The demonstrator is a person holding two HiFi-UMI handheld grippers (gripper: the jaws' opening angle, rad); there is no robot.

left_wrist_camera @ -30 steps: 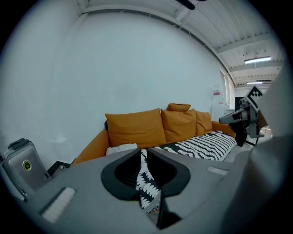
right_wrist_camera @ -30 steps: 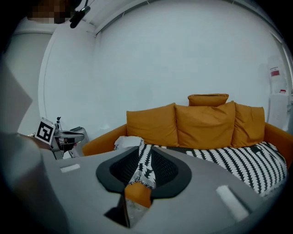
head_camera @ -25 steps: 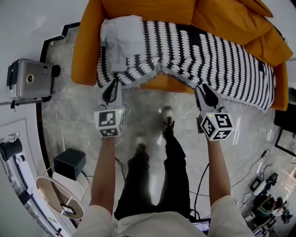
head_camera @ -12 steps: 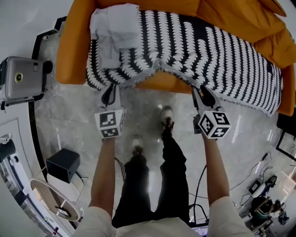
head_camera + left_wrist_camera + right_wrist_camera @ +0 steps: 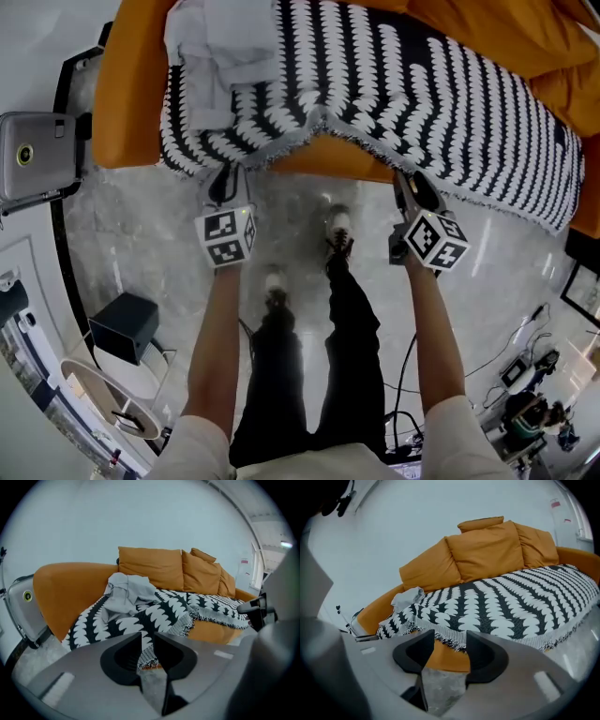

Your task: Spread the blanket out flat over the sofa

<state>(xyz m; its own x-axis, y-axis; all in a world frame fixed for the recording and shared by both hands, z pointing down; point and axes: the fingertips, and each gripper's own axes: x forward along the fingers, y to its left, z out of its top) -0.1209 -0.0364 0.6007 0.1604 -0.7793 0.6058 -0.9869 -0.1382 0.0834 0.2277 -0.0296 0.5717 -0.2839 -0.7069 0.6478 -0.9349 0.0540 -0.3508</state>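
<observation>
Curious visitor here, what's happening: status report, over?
Left gripper, right gripper: fingers just opening, nothing gripped. Blanket draped over sofa. Grey cloth bunched on it.

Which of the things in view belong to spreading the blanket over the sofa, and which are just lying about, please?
For the job: black-and-white blanket; orange sofa.

Lying about: pale grey cloth heaped on the blanket; silver case beside the sofa; black box on the floor.

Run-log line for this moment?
left gripper: jaws just opening, blanket hem in gap, unpinched | right gripper: jaws just opening, empty | blanket: spread over sofa seat | grey cloth: bunched on its left end
</observation>
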